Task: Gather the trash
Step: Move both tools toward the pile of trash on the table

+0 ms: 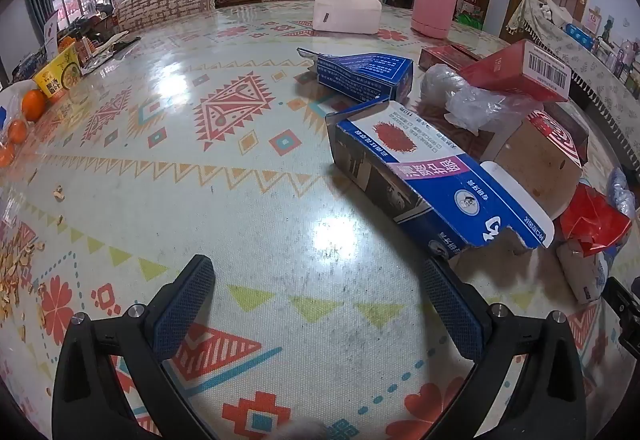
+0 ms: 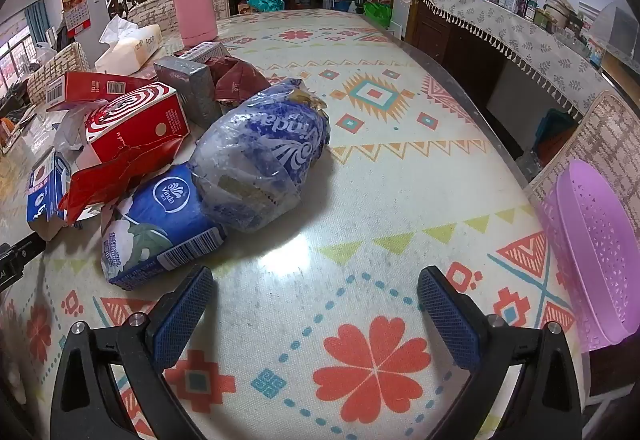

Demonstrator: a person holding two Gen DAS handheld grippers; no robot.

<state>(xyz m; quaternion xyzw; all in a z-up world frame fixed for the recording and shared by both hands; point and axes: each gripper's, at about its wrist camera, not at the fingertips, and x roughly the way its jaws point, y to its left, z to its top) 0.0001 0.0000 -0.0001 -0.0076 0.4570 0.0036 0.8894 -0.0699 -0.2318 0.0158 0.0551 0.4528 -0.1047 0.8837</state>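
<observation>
A heap of trash lies on the patterned tablecloth. In the left wrist view a torn blue and white carton [image 1: 432,179] lies just ahead of my open left gripper [image 1: 318,274], near its right finger; a smaller blue box [image 1: 364,73], a red box [image 1: 520,69], crumpled clear plastic [image 1: 476,105] and a brown cardboard box [image 1: 536,163] lie behind it. In the right wrist view a blue Vinda tissue pack [image 2: 160,228] and a crumpled blue plastic bag [image 2: 264,159] lie ahead-left of my open right gripper [image 2: 316,282]. A red and white box [image 2: 140,123] sits behind them. Both grippers are empty.
A pink perforated basket [image 2: 592,252] stands at the table's right edge. A pink flask [image 2: 193,1] and a white tissue box [image 1: 346,9] stand at the far side. Oranges [image 1: 33,104], a yellow noodle cup [image 1: 60,69] and peel scraps [image 1: 16,268] lie at the left. Chairs ring the table.
</observation>
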